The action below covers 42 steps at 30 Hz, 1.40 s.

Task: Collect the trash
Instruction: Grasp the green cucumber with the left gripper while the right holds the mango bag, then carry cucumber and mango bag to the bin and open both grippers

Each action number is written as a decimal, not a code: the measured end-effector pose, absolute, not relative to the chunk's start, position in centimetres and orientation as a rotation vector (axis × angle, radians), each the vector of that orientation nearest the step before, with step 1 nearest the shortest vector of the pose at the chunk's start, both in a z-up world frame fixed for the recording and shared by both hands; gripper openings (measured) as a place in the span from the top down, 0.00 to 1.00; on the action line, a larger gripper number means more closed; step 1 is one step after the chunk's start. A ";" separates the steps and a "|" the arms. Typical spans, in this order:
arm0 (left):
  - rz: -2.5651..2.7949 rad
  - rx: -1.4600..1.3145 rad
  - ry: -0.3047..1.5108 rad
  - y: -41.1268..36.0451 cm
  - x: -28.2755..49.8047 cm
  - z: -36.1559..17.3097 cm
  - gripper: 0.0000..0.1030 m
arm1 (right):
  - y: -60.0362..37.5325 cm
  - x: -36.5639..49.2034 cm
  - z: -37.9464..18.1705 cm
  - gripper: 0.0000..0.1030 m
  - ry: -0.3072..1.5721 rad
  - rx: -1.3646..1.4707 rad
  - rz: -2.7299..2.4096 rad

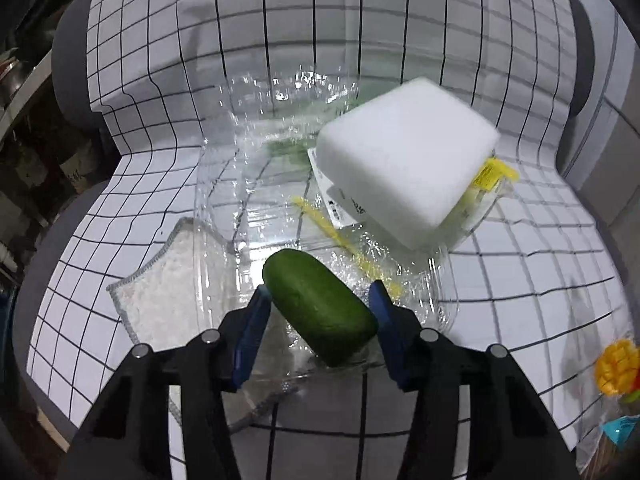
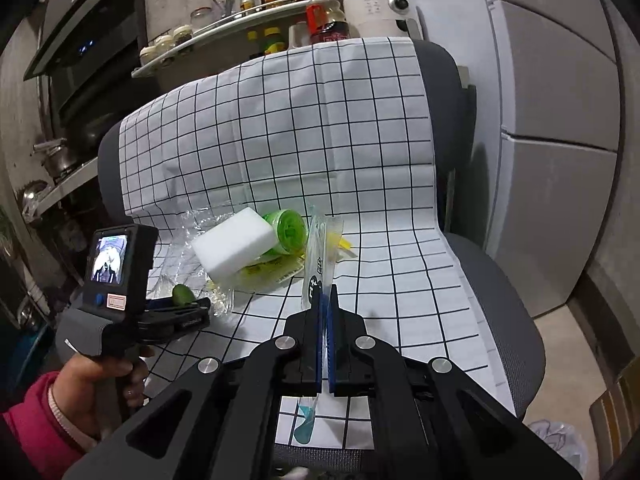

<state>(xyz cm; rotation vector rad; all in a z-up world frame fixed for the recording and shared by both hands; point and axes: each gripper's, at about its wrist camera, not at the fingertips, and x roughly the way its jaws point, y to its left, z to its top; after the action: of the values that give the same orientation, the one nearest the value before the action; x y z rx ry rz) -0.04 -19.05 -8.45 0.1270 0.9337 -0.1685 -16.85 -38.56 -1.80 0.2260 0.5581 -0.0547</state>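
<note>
A dark green oblong piece (image 1: 320, 308) lies on crinkled clear plastic film (image 1: 272, 168) on the checked cloth. My left gripper (image 1: 320, 304) has one blue pad against each end of it and is shut on it. In the right wrist view the same green piece (image 2: 184, 294) shows at the left gripper's tips (image 2: 200, 304). My right gripper (image 2: 325, 300) is shut on a long clear printed wrapper (image 2: 318, 256), which sticks up past the fingertips. Its lower end, with something teal inside, hangs under the jaws.
A white foam block (image 1: 404, 160) leans on yellow-labelled packaging (image 1: 488, 176) and a green-lidded jar (image 2: 290, 232). A grey-edged white cloth (image 1: 160, 292) lies left. The checked cloth (image 2: 280, 140) covers a grey chair (image 2: 500, 288). A mango-print packet (image 1: 616, 368) lies right, a plastic bag (image 2: 560, 440) on the floor.
</note>
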 end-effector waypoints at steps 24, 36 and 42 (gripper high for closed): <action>-0.530 0.139 0.728 -19.8 -11.6 -1.1 0.53 | -40.5 -21.1 0.0 0.98 0.532 0.287 -0.101; -0.840 0.220 0.664 -28.8 -18.9 -0.7 0.53 | -45.5 -31.6 0.5 0.98 0.524 0.281 -0.350; -1.014 0.306 0.623 -35.0 -23.3 -1.5 0.53 | -49.1 -37.6 0.2 0.98 0.521 0.307 -0.524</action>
<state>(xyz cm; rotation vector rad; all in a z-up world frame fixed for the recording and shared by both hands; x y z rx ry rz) -23.29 -35.00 -1.47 0.3056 0.6234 -1.0140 -37.61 -49.06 0.16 0.3068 0.5208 -0.5239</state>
